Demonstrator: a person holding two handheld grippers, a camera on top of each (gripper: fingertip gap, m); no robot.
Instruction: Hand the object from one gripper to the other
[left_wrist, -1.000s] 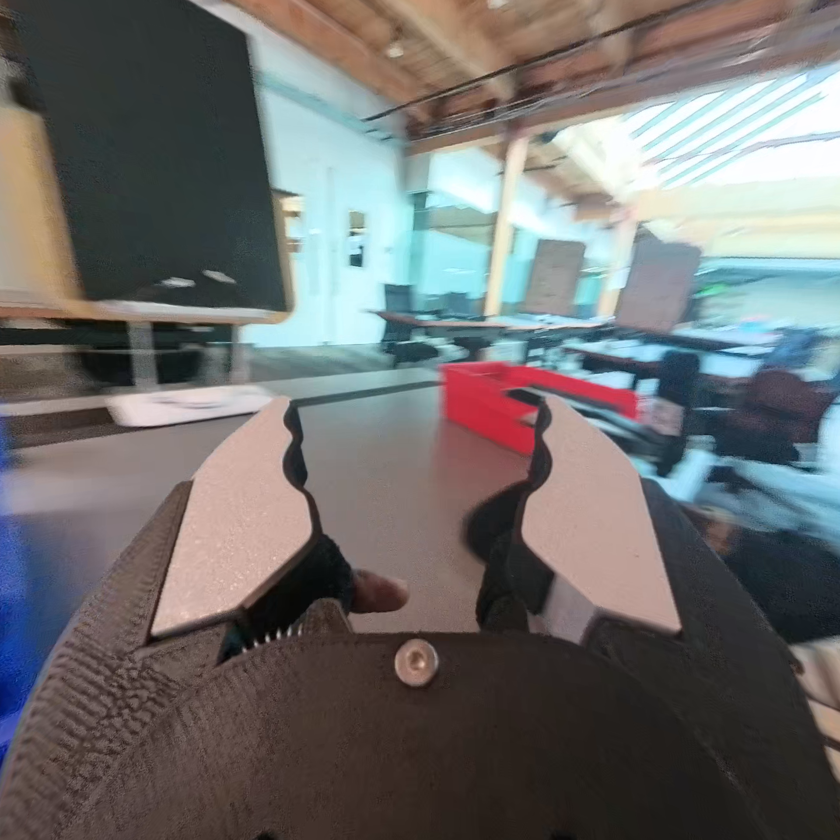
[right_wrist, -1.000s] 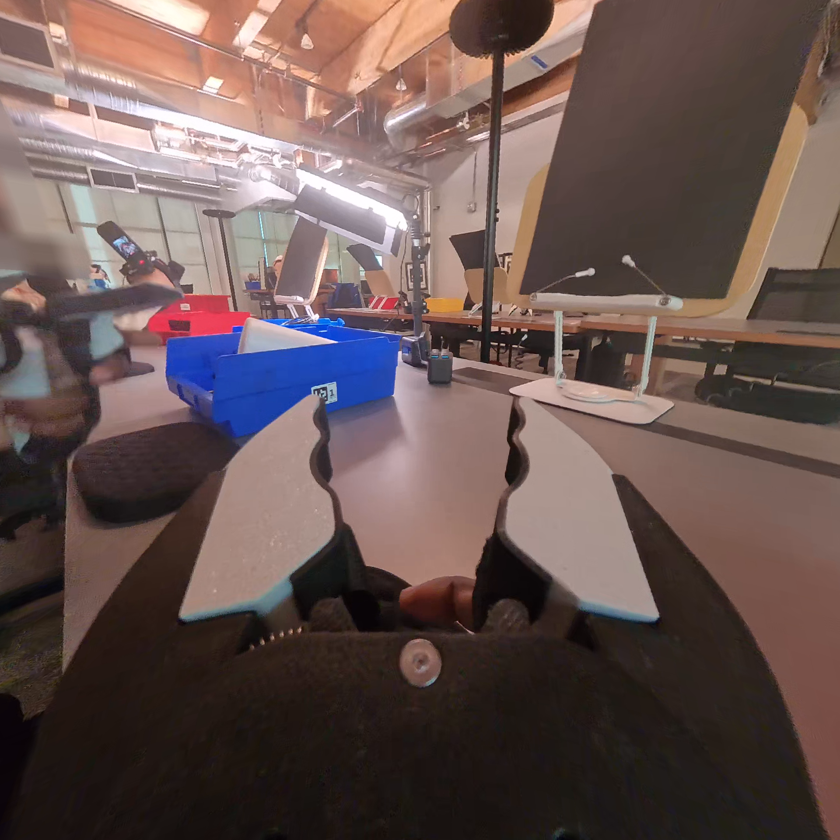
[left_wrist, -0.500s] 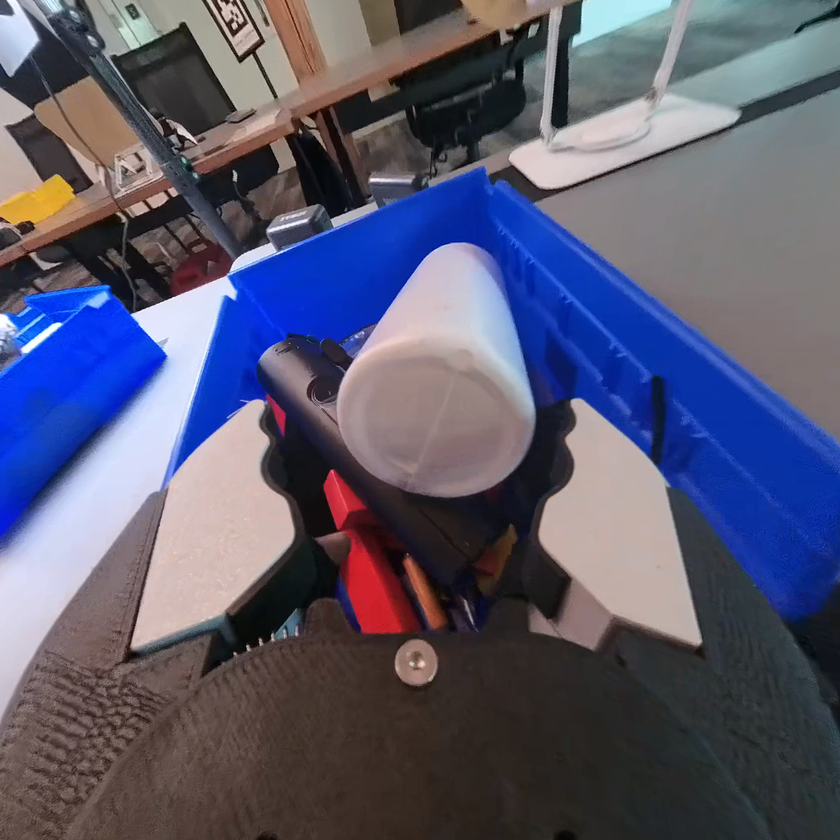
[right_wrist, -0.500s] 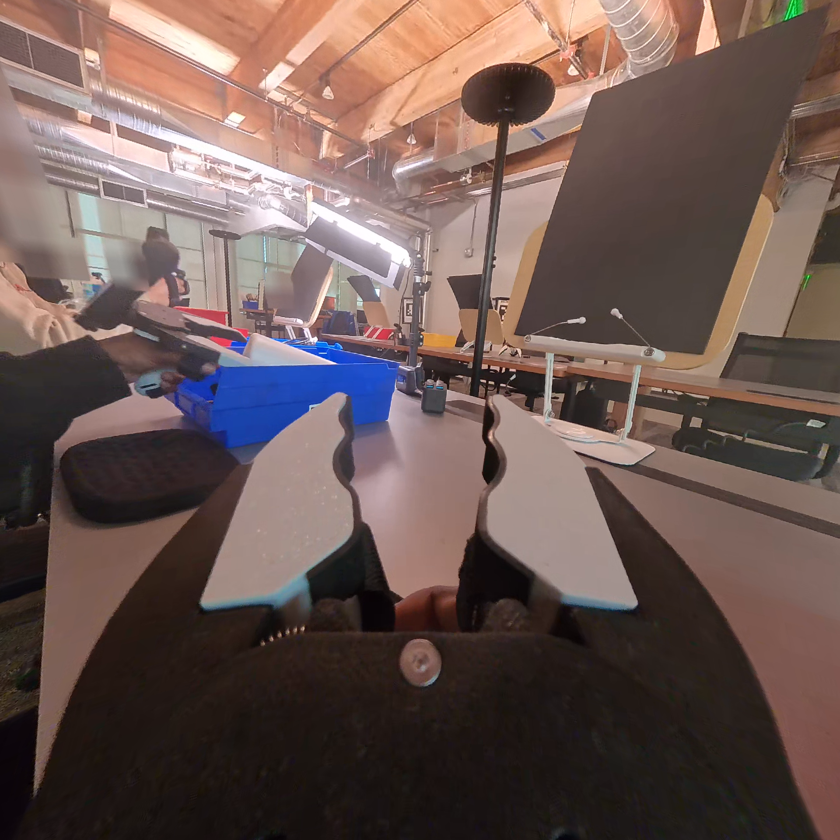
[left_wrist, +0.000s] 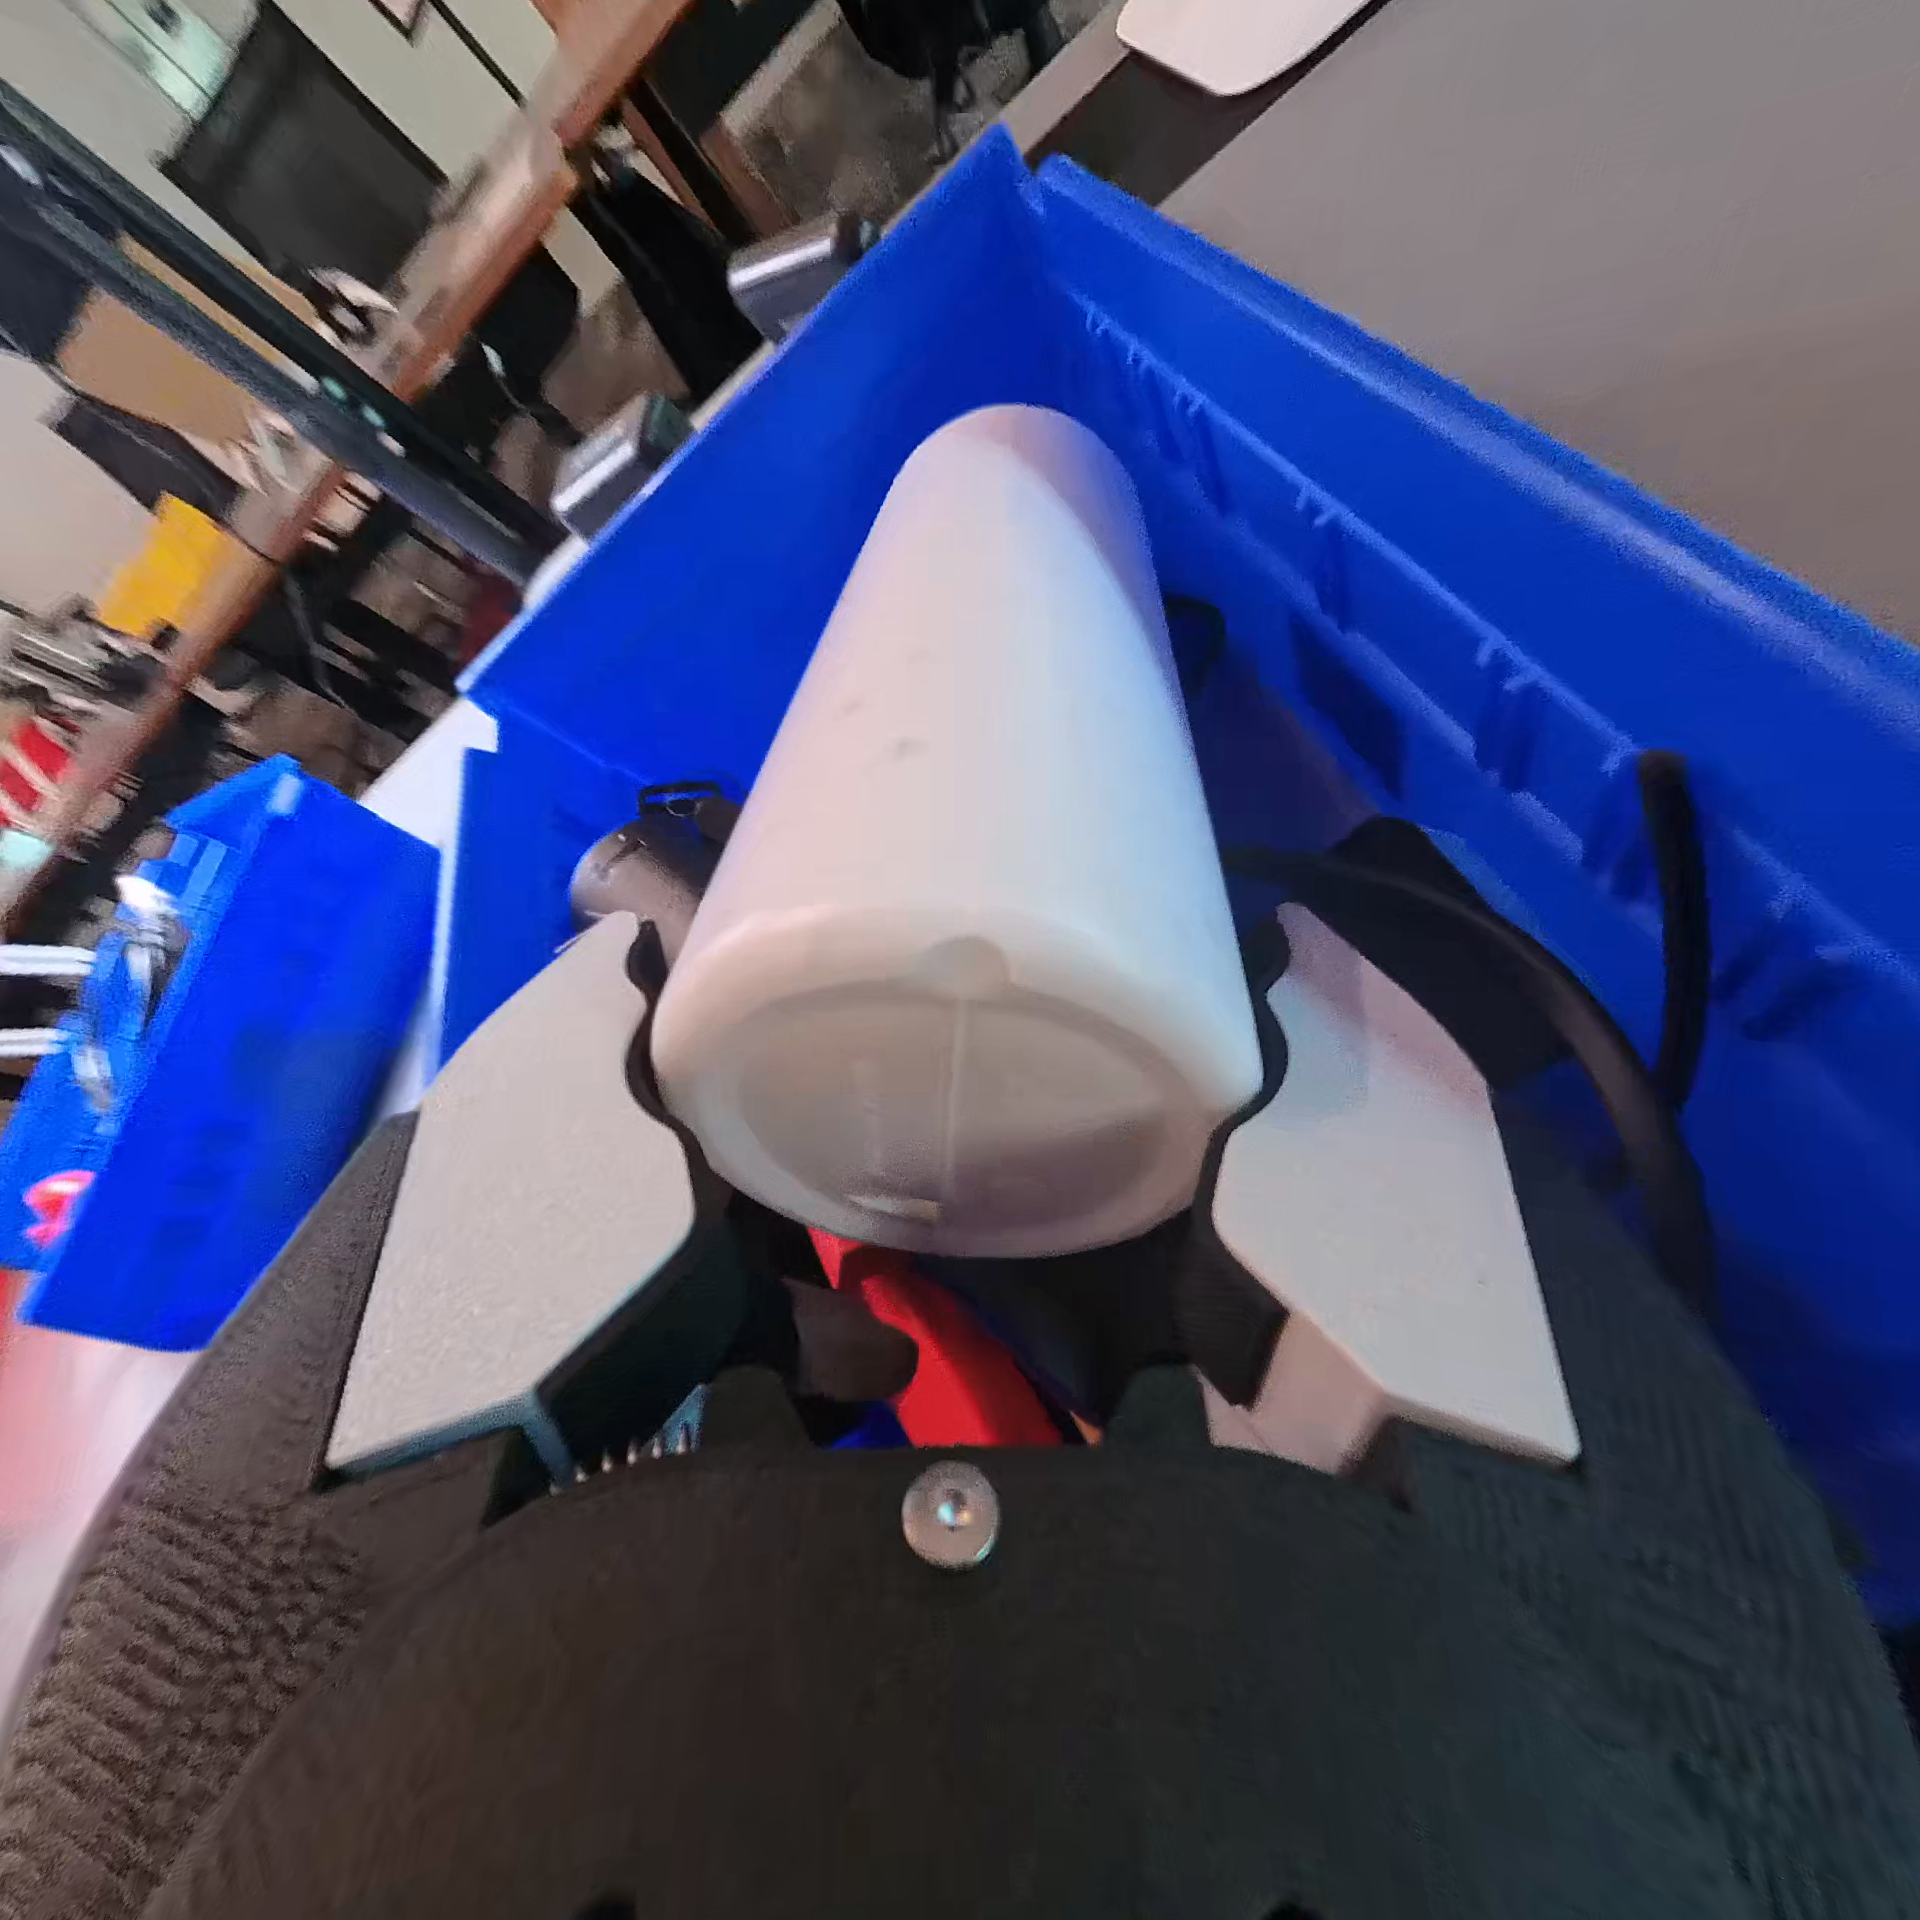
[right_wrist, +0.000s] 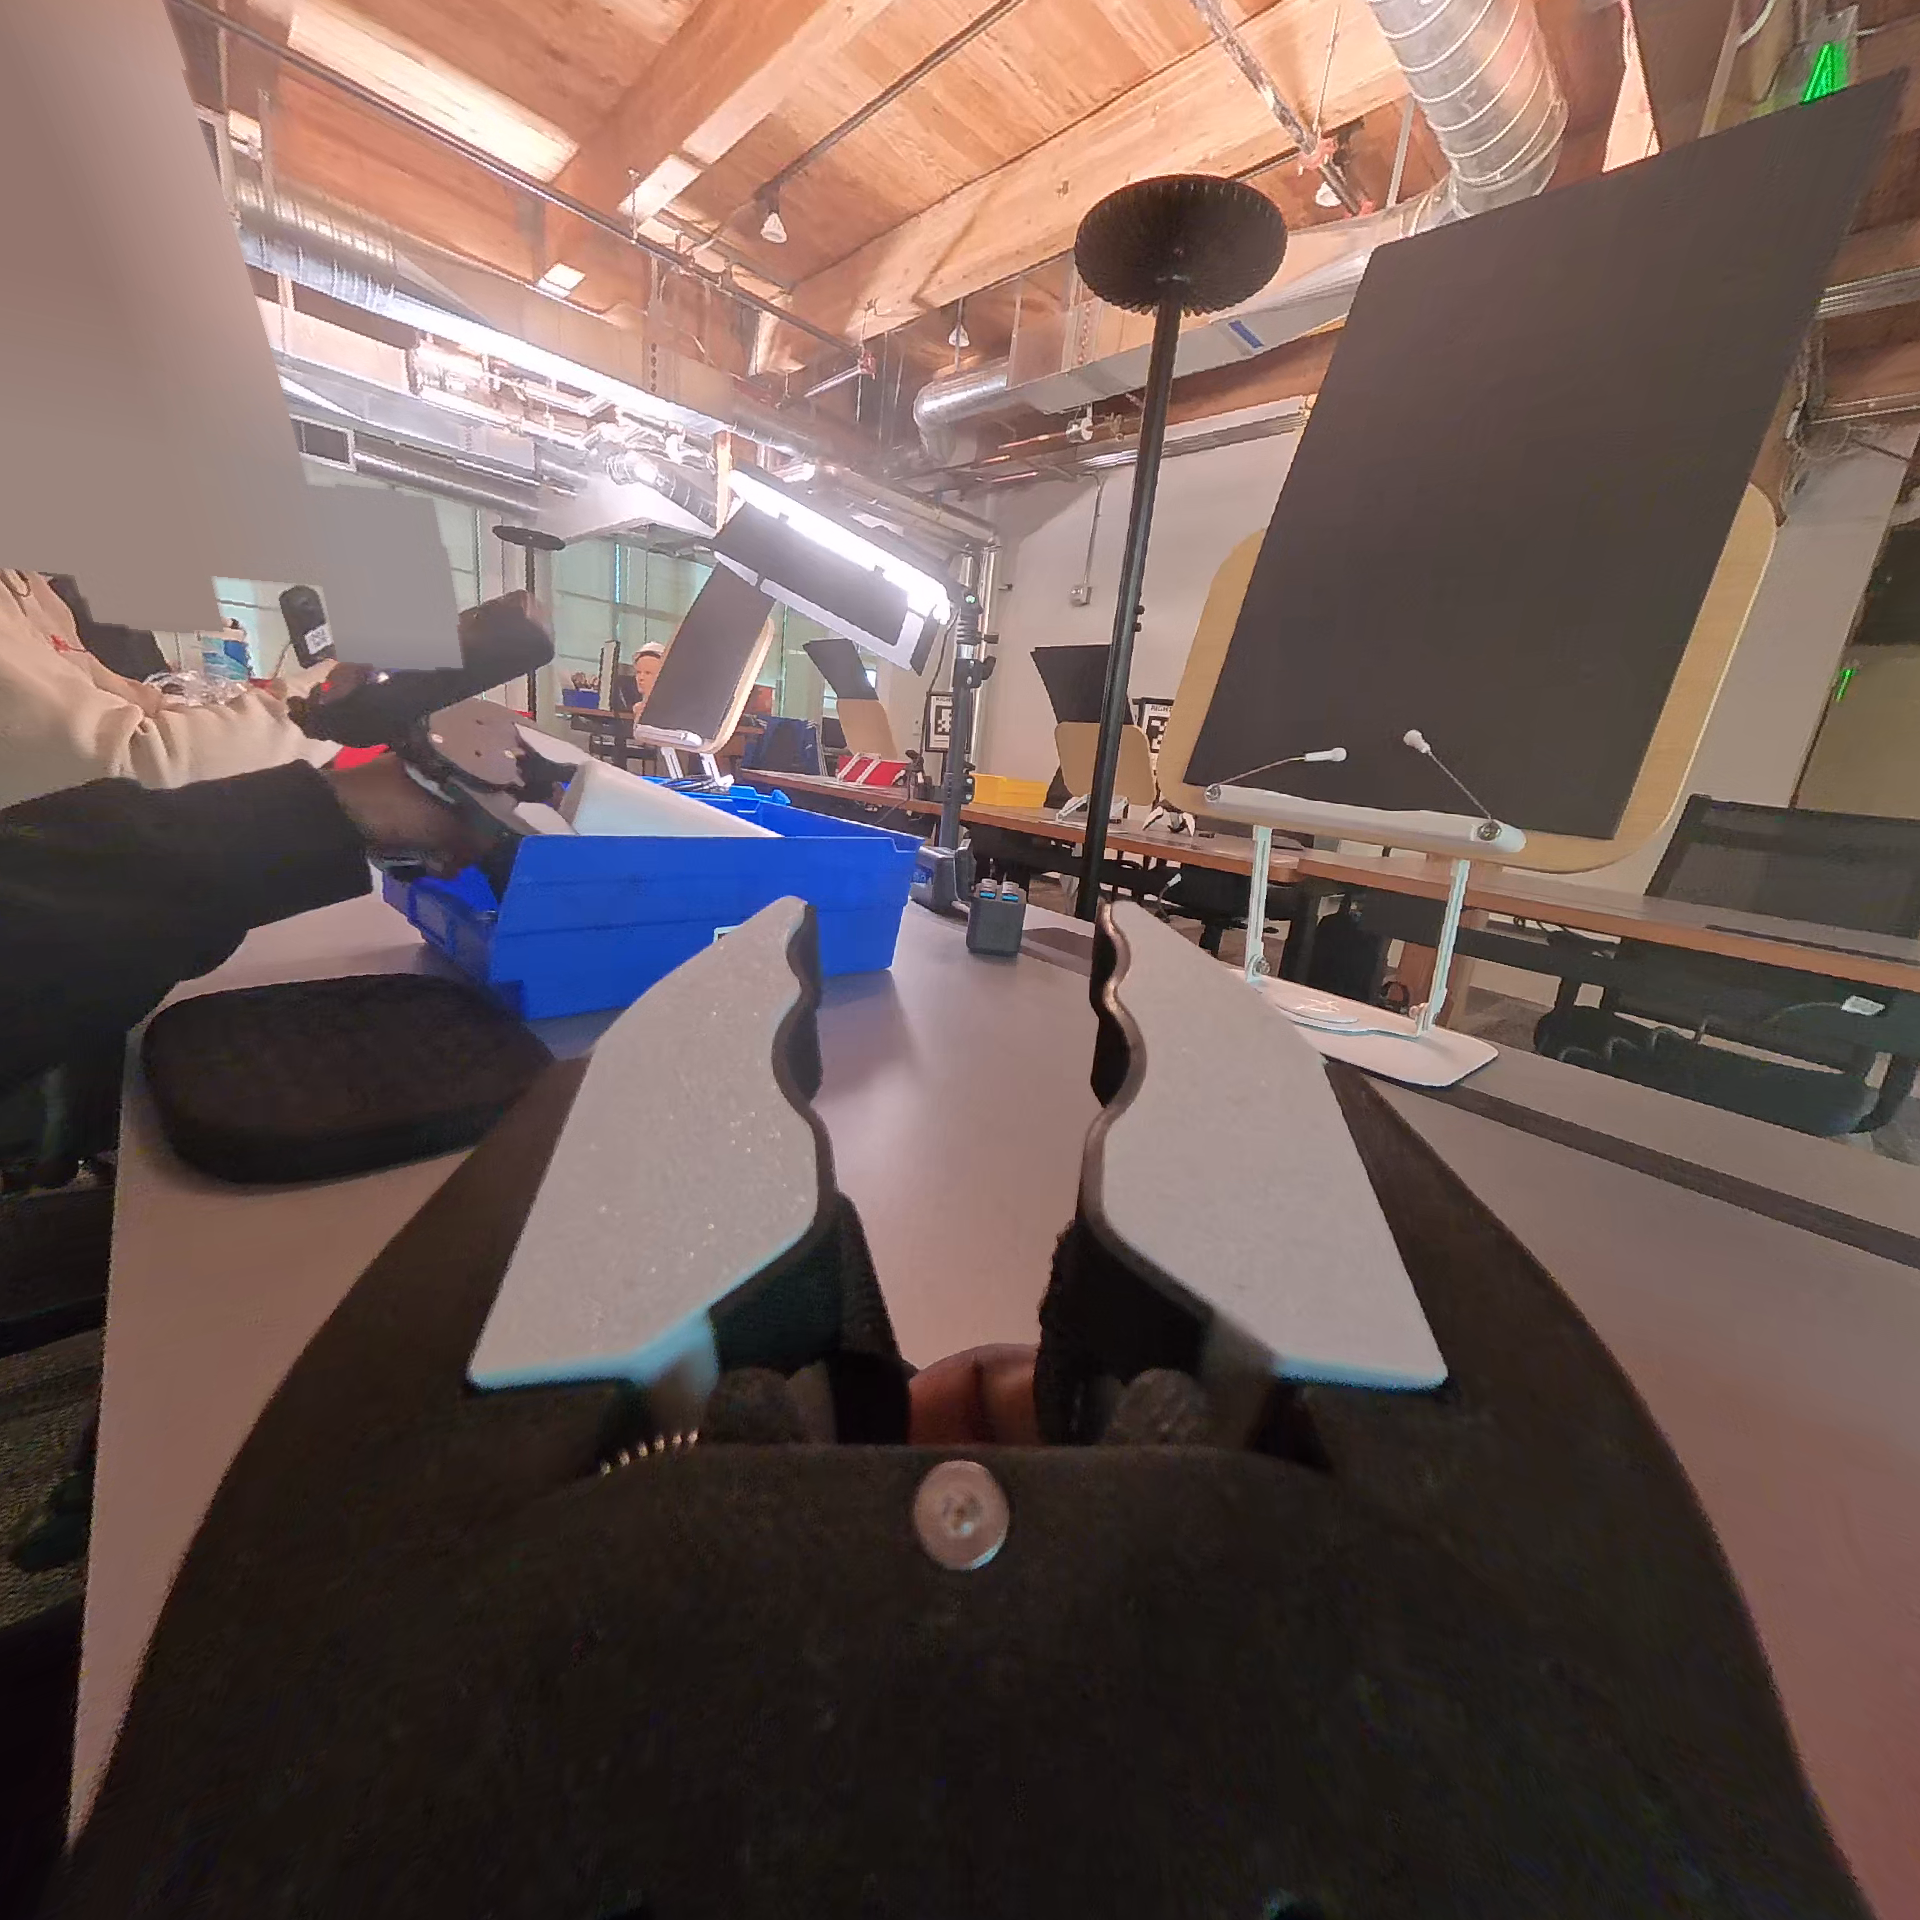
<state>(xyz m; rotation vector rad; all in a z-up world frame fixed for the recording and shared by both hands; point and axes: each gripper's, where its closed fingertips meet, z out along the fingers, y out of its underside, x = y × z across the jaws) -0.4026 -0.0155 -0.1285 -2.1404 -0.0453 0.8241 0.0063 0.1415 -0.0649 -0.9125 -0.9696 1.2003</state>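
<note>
A white cylinder (left_wrist: 987, 779) lies slanted on top of other items in a blue bin (left_wrist: 1455, 644). My left gripper (left_wrist: 951, 966) is around the cylinder's near end, with a finger pressed against each side. In the right wrist view the cylinder (right_wrist: 665, 805) sticks out of the blue bin (right_wrist: 707, 904) at the left, with the left gripper (right_wrist: 540, 774) on it, held by a hand in a dark sleeve. My right gripper (right_wrist: 951, 966) is open and empty, low over the grey table (right_wrist: 987, 1122), well to the right of the bin.
A red tool (left_wrist: 935, 1351), a dark object and a black cable (left_wrist: 1673, 935) lie in the bin. A second blue bin (left_wrist: 208, 1039) stands to the left. A black pad (right_wrist: 332, 1060), a small grey device (right_wrist: 995, 914), a black pole (right_wrist: 1132, 623) and a black board on a white stand (right_wrist: 1507, 520) stand on the table. My hands' fingertips stand some 45 cm from each other.
My left gripper swung from the table to the blue bin, moved in around the white cylinder and narrowed onto it. My right gripper's jaws closed partway and it tilted slightly.
</note>
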